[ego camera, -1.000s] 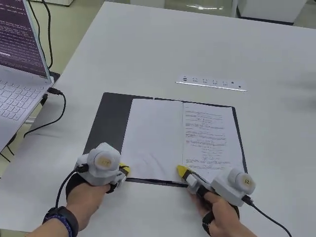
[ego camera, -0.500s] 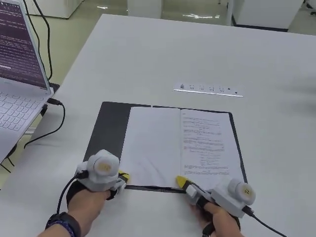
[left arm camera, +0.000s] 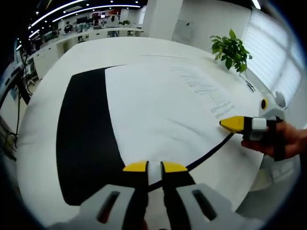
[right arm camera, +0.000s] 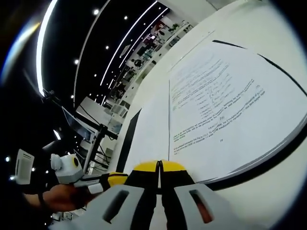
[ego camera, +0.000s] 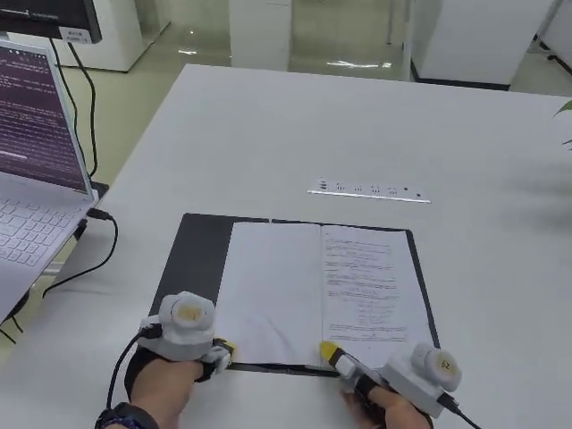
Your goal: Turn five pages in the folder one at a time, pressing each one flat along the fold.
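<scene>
Head view: an open black folder (ego camera: 192,259) lies on a white table (ego camera: 268,116), blank page left, printed page right. At the folder's near edge, the left gripper (ego camera: 223,354) has its jaws almost together; I cannot tell whether they pinch paper. The right gripper (ego camera: 328,352), by the fold, has its jaws pressed together.

Head view: high, forward-down over surface (ego camera: 268,125), folder (ego camera: 192,259) below centre. Left gripper view: low, close at folder's near edge. Right gripper view: same edge, rolled. All share folder.
</scene>
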The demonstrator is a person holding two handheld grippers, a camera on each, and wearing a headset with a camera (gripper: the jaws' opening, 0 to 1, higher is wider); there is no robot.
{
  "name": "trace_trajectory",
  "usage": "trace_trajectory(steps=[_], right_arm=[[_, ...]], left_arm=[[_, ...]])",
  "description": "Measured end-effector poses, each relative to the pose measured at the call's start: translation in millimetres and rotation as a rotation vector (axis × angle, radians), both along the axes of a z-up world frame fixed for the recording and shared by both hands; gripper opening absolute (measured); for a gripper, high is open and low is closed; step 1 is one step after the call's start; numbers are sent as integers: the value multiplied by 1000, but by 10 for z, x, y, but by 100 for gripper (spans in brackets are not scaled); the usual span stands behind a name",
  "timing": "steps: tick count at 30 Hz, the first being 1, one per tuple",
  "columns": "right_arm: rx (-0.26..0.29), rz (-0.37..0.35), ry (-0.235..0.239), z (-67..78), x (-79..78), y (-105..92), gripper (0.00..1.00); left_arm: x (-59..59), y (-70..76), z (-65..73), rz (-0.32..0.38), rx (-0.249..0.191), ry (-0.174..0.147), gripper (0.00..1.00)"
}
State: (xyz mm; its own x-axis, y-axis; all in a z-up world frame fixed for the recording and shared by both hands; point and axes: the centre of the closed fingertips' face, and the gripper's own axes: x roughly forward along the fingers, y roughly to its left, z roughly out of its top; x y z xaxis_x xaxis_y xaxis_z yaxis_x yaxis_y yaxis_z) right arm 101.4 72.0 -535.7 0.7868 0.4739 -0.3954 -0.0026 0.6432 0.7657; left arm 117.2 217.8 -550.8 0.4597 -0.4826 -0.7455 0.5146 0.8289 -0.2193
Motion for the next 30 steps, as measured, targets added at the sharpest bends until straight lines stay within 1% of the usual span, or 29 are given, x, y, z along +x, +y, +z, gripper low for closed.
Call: trace_trajectory(steps=[2,4,6,7,11,13,15,16,17,21,22,24,26,28,29,30], right_arm=[[11,-23,-13,67,-3,-73,0],[17,-31,-21,105,-18,-123,0],[33,-43,-19,134,-32,-173,4],[36,-44,-21,171,-49,-195,5],[47,-73,-26,259,-63,-288,10],[45,-77,-31,300,-56,-329,14],[38,-73,-46,361,-51,-355,17],[23,-52,-64,397,-57,-359,18],[17,-45,-69,403,-60,-360,19],[-44,26,-96,448,-124,-383,24],[-71,61,-109,451,-153,-390,26],[-109,107,-110,427,-211,-418,29],[-140,132,-119,428,-258,-469,31],[-163,152,-122,432,-310,-519,33],[-176,165,-124,431,-333,-540,34],[-197,185,-126,431,-362,-570,35]], left_arm=[[-38,-39,89,-7,-4,-31,14],[-68,-71,141,-4,-17,-44,16],[-107,-99,182,-6,-22,-47,20],[-126,-110,206,-9,-23,-50,21],[-143,-117,290,1,-40,-57,24],[-144,-111,350,16,-54,-64,25],[-148,-103,405,22,-61,-73,27],[-151,-101,448,20,-62,-84,27],[-152,-98,461,20,-63,-87,28],[-170,-48,581,27,-76,-110,30],[-180,-23,601,27,-77,-117,30],[-193,17,615,23,-72,-128,30],[-226,58,629,5,-60,-144,32],[-252,101,635,0,-54,-146,33],[-270,132,657,-5,-52,-153,34],[-273,138,663,-5,-53,-155,35]])
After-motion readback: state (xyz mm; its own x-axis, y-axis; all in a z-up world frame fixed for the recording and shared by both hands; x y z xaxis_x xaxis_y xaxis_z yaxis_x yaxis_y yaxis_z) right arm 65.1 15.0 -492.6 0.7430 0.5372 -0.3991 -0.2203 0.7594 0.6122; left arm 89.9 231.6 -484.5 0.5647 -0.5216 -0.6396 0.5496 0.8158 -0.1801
